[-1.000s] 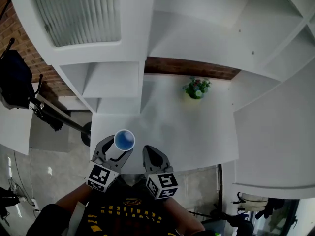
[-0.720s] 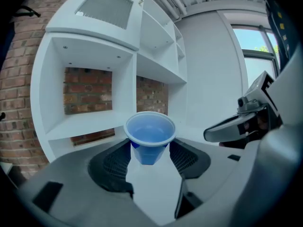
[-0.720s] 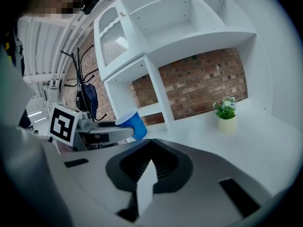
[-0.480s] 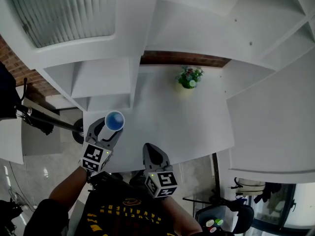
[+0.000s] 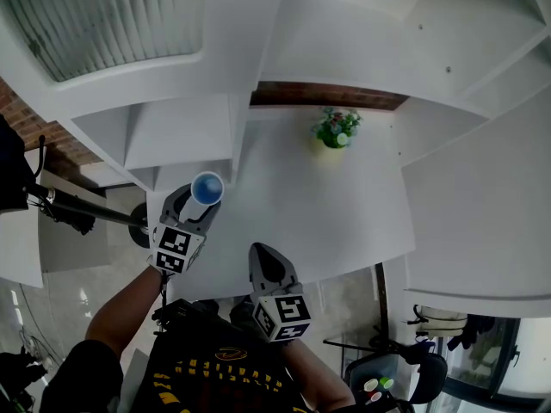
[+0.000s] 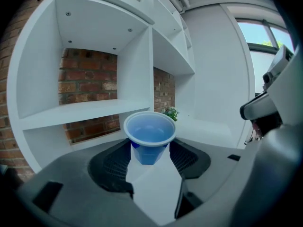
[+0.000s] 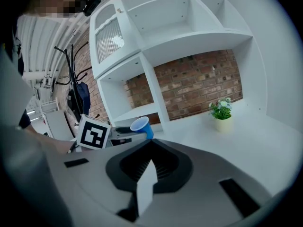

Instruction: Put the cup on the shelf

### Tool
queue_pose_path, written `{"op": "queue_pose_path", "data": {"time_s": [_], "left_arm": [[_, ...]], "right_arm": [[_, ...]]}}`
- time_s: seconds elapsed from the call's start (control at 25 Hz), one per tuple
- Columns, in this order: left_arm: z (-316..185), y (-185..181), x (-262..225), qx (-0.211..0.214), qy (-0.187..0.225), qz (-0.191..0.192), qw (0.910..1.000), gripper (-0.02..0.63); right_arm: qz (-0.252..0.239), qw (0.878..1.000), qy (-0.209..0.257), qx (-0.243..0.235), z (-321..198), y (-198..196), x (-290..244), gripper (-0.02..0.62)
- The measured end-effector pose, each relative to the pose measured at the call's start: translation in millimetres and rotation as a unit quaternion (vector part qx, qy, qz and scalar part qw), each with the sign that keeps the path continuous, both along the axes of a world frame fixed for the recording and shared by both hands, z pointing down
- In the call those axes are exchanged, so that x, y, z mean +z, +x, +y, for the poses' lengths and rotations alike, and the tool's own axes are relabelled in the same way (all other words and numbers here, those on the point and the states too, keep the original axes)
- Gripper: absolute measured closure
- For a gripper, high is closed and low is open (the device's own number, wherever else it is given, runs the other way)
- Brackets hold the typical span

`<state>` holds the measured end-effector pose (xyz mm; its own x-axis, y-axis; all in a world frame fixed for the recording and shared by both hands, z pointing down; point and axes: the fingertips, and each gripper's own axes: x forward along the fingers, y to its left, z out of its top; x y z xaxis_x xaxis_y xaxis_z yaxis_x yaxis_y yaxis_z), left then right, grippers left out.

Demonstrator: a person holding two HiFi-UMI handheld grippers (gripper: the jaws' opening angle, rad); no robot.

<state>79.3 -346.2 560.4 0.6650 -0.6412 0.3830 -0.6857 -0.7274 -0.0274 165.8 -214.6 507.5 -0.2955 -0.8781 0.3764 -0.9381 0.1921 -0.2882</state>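
A blue plastic cup (image 5: 207, 188) stands upright between the jaws of my left gripper (image 5: 201, 201), which is shut on it low on its wall. It is held above the white counter (image 5: 318, 222), just right of the low shelf compartments (image 5: 176, 136). In the left gripper view the cup (image 6: 149, 135) is empty and faces an open compartment with a brick back (image 6: 83, 84) and its white shelf board (image 6: 71, 113). My right gripper (image 5: 269, 272) hangs near the counter's front edge, jaws together with nothing in them. In the right gripper view the cup (image 7: 142, 126) shows to the left.
A small potted plant (image 5: 336, 131) stands at the back of the counter against the brick wall. Taller white shelves (image 5: 482, 231) wall in the right side. A black stand with a dark bag (image 5: 60, 205) is on the floor at the left.
My left gripper has carried the cup away from me and a little left, closer to the low shelf compartments. The right gripper has stayed near the counter's front edge.
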Motion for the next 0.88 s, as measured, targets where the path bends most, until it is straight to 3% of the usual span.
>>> {"op": "queue_pose_path", "data": {"time_s": [0.6, 0.88], "left_arm": [[-52, 2, 75, -0.052, -0.080, -0.012, 0.9954, 0.347], [-66, 8, 108, -0.063, -0.097, -0.038, 0.9926, 0.347]], "right_arm": [[0.013, 1.000, -0.015, 0.005, 23, 4, 5, 0.601], [0.027, 0.999, -0.028, 0.015, 39, 11, 13, 0.601]]}}
